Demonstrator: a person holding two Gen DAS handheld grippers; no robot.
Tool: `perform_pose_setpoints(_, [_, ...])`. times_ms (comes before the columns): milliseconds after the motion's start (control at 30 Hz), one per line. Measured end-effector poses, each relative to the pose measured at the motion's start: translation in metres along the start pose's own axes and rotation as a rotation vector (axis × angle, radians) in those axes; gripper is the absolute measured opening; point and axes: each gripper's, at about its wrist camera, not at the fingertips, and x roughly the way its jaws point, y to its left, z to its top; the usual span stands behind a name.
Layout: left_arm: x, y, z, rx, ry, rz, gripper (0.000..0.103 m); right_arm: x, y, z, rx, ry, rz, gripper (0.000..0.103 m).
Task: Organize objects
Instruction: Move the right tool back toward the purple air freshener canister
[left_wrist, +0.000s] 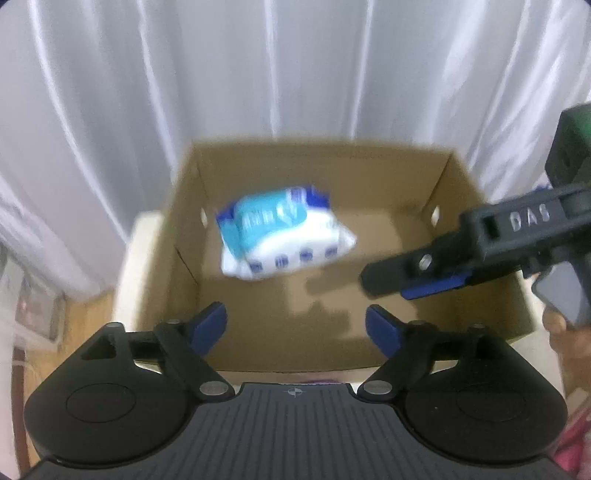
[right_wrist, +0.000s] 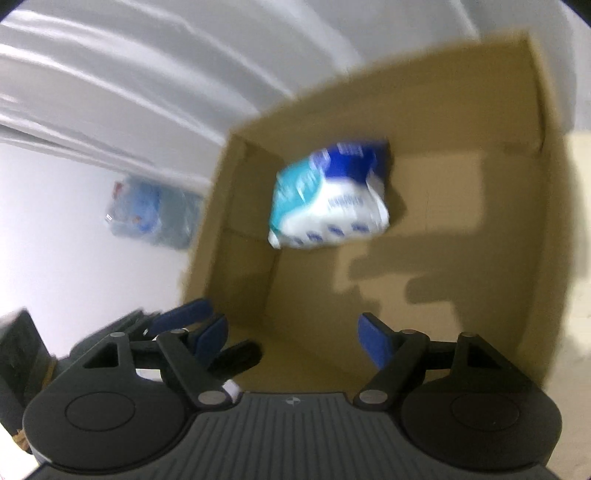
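A blue-and-white soft pack (left_wrist: 280, 236) shows blurred and tilted inside an open cardboard box (left_wrist: 332, 166), towards its far left part. No gripper touches it, and I cannot tell whether it rests on the bottom. My left gripper (left_wrist: 295, 317) hangs over the box's near edge, open, with nothing between its blue pads. My right gripper (left_wrist: 384, 280) reaches in from the right above the box floor. In the right wrist view the pack (right_wrist: 328, 199) lies ahead in the box (right_wrist: 461, 122), and the right gripper (right_wrist: 291, 326) stands open and holds nothing. The left gripper's fingers (right_wrist: 181, 314) show at lower left.
White curtains (left_wrist: 258, 74) hang right behind the box. The box sits on a cream surface (left_wrist: 133, 266), with wooden floor (left_wrist: 85, 314) to the left. A clear plastic bag of bluish items (right_wrist: 147, 214) lies by the wall. A person's hand (left_wrist: 569, 339) holds the right gripper.
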Motion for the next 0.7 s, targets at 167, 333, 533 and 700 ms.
perform_pose_setpoints(167, [-0.061,0.002,-0.025,-0.018,-0.178,0.0,0.091,-0.06,0.019,-0.023,-0.08,-0.132,0.094,0.083])
perform_pose_setpoints(333, [-0.093,-0.007,-0.077,-0.024,-0.315,0.036,0.099,-0.098,0.025,-0.076,-0.164,-0.224,0.135,0.086])
perform_pose_setpoints(533, [-0.069,-0.03,-0.135,-0.024,-0.303,0.092,0.1,-0.082,0.003,-0.131,-0.117,-0.241,0.1,0.087])
perform_pose_setpoints(700, [-0.025,-0.044,-0.156,-0.006,-0.241,0.102,0.098,-0.04,-0.013,-0.142,-0.042,-0.166,0.077,0.087])
